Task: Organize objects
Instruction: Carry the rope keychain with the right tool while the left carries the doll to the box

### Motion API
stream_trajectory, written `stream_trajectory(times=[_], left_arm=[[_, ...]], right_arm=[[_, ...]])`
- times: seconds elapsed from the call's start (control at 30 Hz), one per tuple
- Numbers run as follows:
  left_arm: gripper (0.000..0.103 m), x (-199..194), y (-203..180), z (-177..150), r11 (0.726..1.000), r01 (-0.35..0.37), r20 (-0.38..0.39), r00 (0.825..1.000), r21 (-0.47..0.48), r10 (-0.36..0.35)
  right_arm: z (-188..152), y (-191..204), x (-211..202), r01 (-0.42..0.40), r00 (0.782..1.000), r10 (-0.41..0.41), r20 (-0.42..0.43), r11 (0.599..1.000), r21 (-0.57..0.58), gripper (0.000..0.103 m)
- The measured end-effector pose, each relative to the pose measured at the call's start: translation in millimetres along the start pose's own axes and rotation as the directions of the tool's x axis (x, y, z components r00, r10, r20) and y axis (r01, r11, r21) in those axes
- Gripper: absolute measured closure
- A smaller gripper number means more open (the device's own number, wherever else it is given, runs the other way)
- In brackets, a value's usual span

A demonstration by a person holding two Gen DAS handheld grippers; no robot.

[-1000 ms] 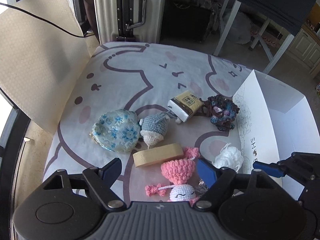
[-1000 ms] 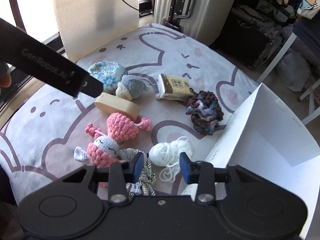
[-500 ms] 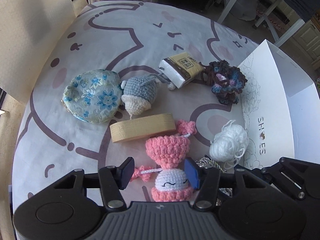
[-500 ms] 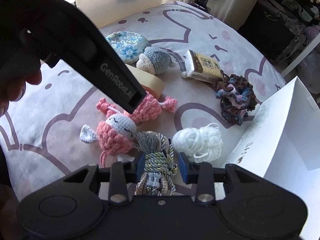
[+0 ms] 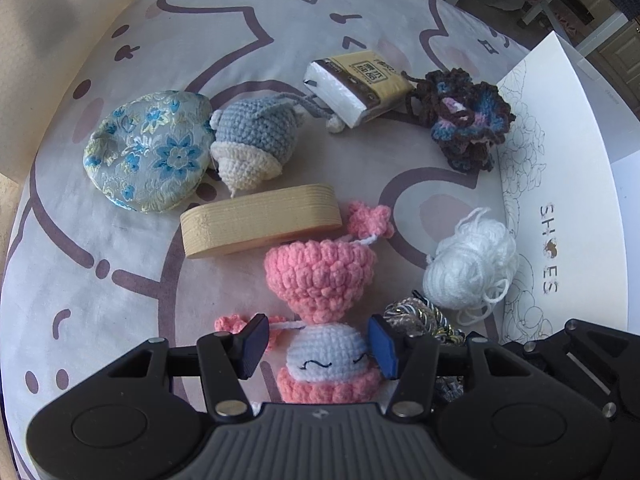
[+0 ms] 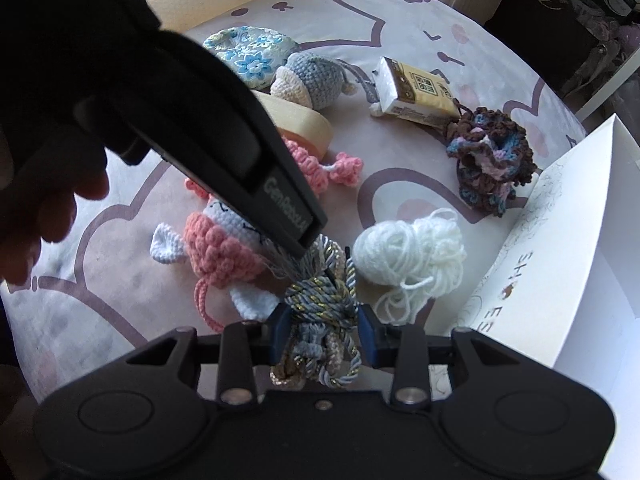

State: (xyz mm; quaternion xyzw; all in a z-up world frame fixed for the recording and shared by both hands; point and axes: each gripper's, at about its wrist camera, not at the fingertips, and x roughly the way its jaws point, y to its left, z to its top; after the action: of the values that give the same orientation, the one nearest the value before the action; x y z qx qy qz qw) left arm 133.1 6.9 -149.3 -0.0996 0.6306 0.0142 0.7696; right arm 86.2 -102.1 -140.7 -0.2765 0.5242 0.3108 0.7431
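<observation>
A pink and white crochet doll (image 5: 320,320) lies on the cartoon-print cloth (image 5: 240,40). My left gripper (image 5: 318,344) is open, its jaws on either side of the doll's white head, not pressing it. My right gripper (image 6: 323,330) has its jaws around a knotted grey-gold cord bundle (image 6: 320,304), touching both sides. The doll also shows in the right wrist view (image 6: 216,240), partly hidden by the left gripper's body (image 6: 192,120). A white yarn ball (image 5: 472,264) lies beside the white shoe box (image 5: 568,184).
On the cloth lie a floral pouch (image 5: 148,152), a blue-grey crochet toy (image 5: 252,140), a tan oval block (image 5: 260,220), a tissue pack (image 5: 356,80) and a dark crochet scrunchie (image 5: 468,120). The open shoe box (image 6: 580,240) stands at the right.
Both grippers have moved down and forward. The left jaws now straddle the doll's head. The right jaws have come around the cord bundle and narrowed onto it.
</observation>
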Motion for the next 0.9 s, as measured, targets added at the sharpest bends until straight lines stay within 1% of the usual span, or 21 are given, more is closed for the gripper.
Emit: stream_trajectory(times=[0.2, 0.3, 0.4, 0.47, 0.53, 0.7, 0.8, 0.9], left_arm=[[0.048, 1.9, -1.7, 1.6, 1.0, -0.013, 0.009, 1.0, 0.016, 0.013], [0.048, 2.7, -4.1, 0.3, 0.999, -0.031, 0.012, 0.999, 0.038, 0.031], [0.048, 2.4, -4.2, 0.1, 0.998, -0.039, 0.012, 0.999, 0.04, 0.038], [0.048, 2.2, -4.5, -0.2, 0.998, -0.04, 0.01, 0.999, 0.043, 0.04], [0.048, 1.9, -5.0, -1.3, 0.998, -0.043, 0.01, 0.999, 0.05, 0.043], [0.048, 1.3, -2.8, -2.2, 0.998, -0.042, 0.013, 0.999, 0.045, 0.042], [0.048, 0.5, -3.0, -3.2, 0.997, -0.061, 0.019, 0.998, 0.038, 0.06], [0.047, 1.6, -8.2, -4.5, 0.994, -0.081, 0.022, 0.997, 0.074, 0.079]], right_arm=[[2.9, -1.3, 4.3, 0.004, 1.0, -0.004, -0.008, 1.0, 0.005, 0.062], [2.5, -2.2, 8.7, 0.011, 1.0, -0.011, -0.012, 1.0, 0.009, 0.058], [2.8, -2.4, 13.1, 0.016, 1.0, -0.016, -0.021, 1.0, 0.009, 0.055], [2.5, -2.0, 15.1, 0.021, 1.0, -0.02, -0.022, 1.0, 0.001, 0.056], [3.0, -2.7, 13.4, 0.014, 1.0, -0.014, -0.017, 1.0, 0.002, 0.061], [1.3, -4.8, 3.9, -0.001, 1.0, 0.001, 0.015, 1.0, 0.022, 0.062], [-2.5, -5.7, -1.3, -0.018, 1.0, 0.017, 0.023, 0.999, 0.035, 0.062], [-7.6, -4.5, -6.4, -0.023, 0.999, 0.022, 0.025, 0.999, 0.035, 0.062]])
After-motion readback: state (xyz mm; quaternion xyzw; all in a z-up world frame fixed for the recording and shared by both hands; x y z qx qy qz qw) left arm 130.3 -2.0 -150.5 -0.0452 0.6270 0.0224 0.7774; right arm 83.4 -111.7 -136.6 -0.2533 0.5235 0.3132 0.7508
